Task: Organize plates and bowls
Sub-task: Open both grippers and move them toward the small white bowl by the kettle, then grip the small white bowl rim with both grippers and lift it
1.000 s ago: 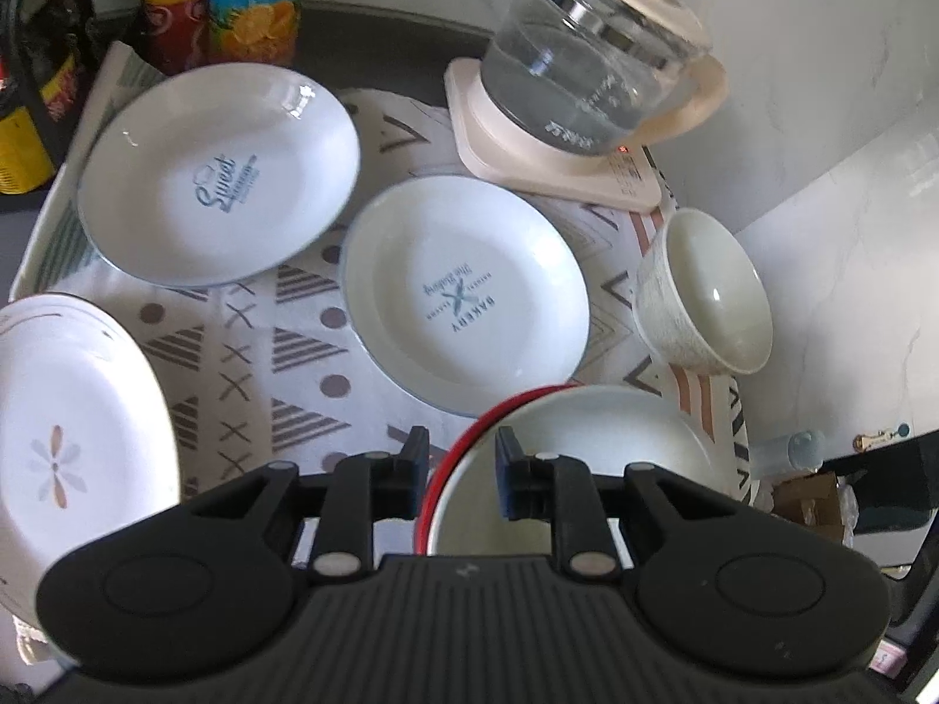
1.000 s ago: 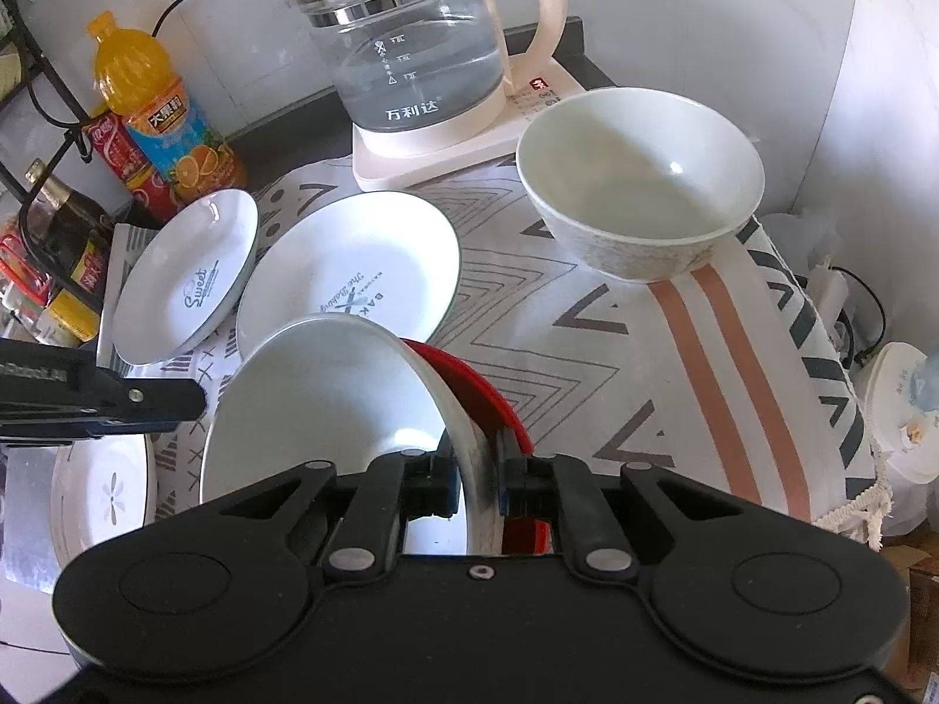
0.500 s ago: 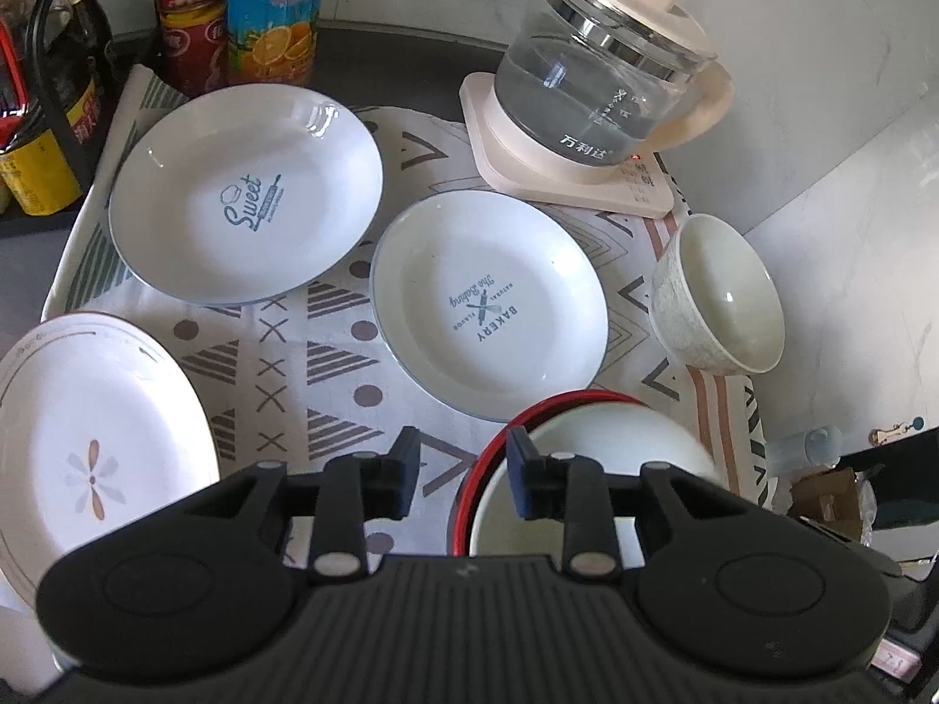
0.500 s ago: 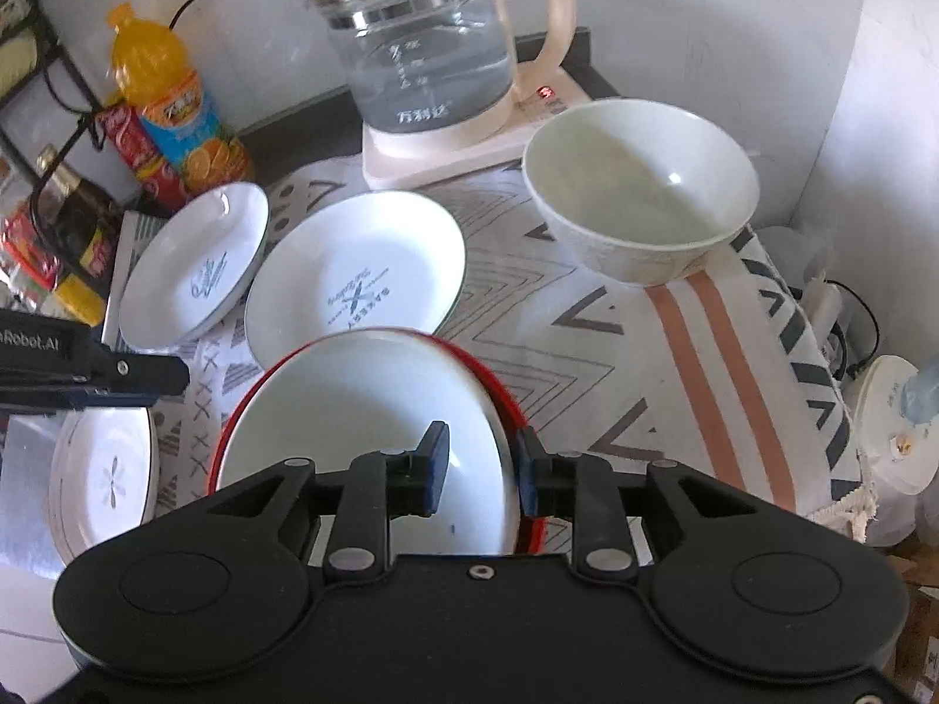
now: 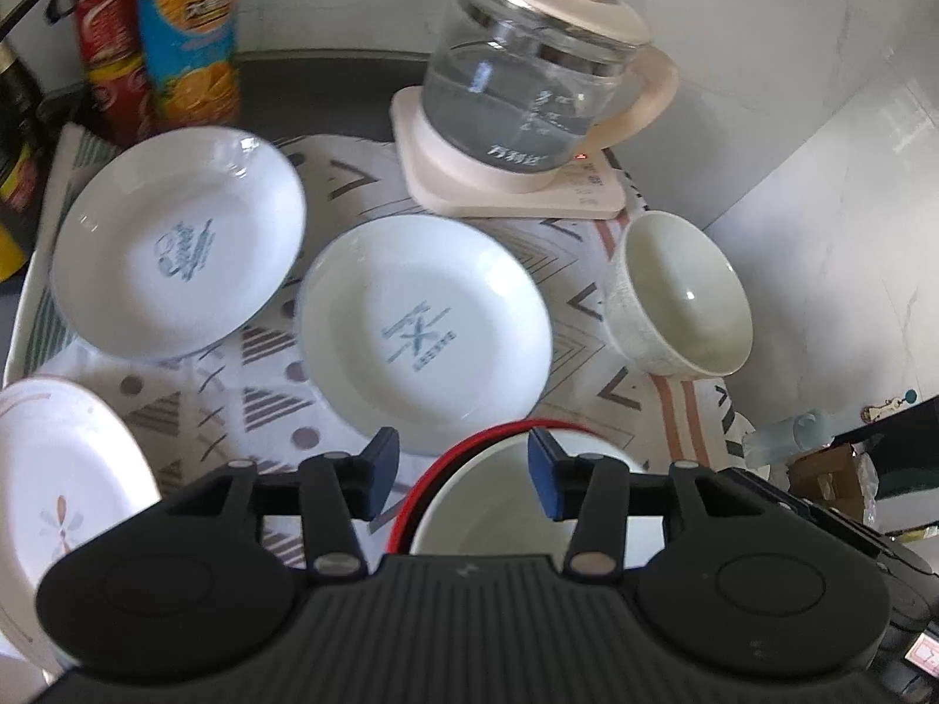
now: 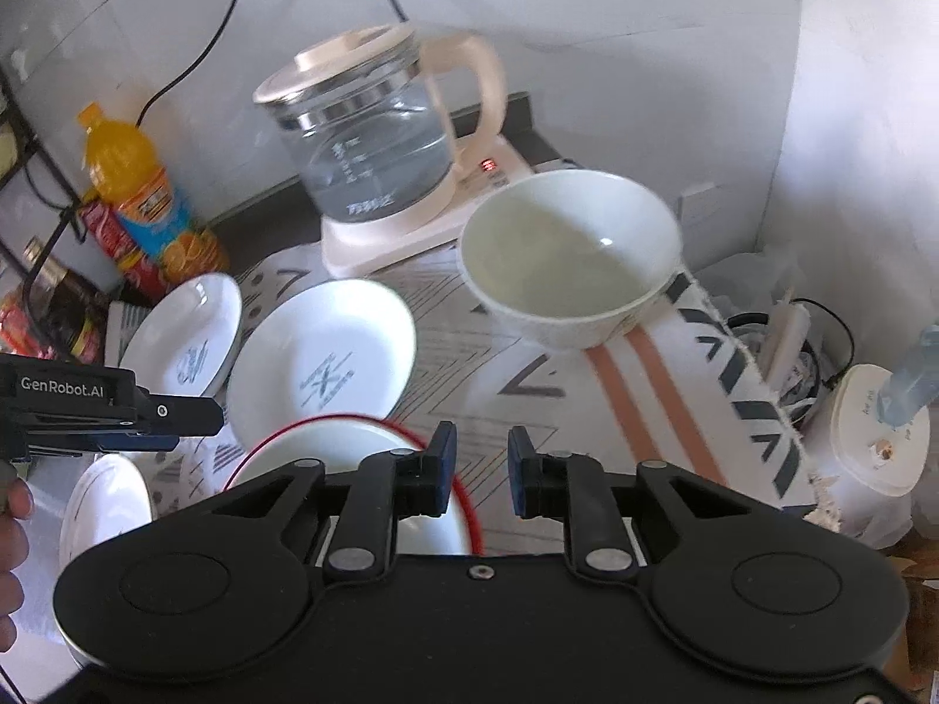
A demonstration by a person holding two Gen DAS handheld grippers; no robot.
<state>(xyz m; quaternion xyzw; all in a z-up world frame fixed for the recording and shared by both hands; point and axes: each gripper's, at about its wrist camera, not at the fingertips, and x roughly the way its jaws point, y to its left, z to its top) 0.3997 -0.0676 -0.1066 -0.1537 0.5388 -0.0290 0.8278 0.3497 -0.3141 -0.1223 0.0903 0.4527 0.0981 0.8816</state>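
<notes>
A white bowl sits nested in a red-rimmed bowl (image 5: 487,504) on the patterned cloth (image 5: 235,410), right under both grippers. My left gripper (image 5: 463,472) hovers over its far rim, jaws opening, pads touching nothing. My right gripper (image 6: 481,469) is just past the red rim (image 6: 328,446); its jaws are closing slightly with only cloth showing between them. Beyond lie a "Bakery" plate (image 5: 422,334), a "Sweet" plate (image 5: 176,246), a flower plate (image 5: 58,504) and a cream bowl (image 5: 681,299). The cream bowl (image 6: 569,258) stands ahead of my right gripper.
A glass kettle (image 5: 528,88) on its base stands at the back. An orange drink bottle (image 5: 188,41) and a red can (image 5: 111,58) are at the back left. A wall closes the right side, with a white container (image 6: 868,440) beyond the cloth's edge.
Both grippers let go of the tilted white bowl, which now rests level inside the red-rimmed bowl. Both have drawn back and up, and their jaws stand wider apart.
</notes>
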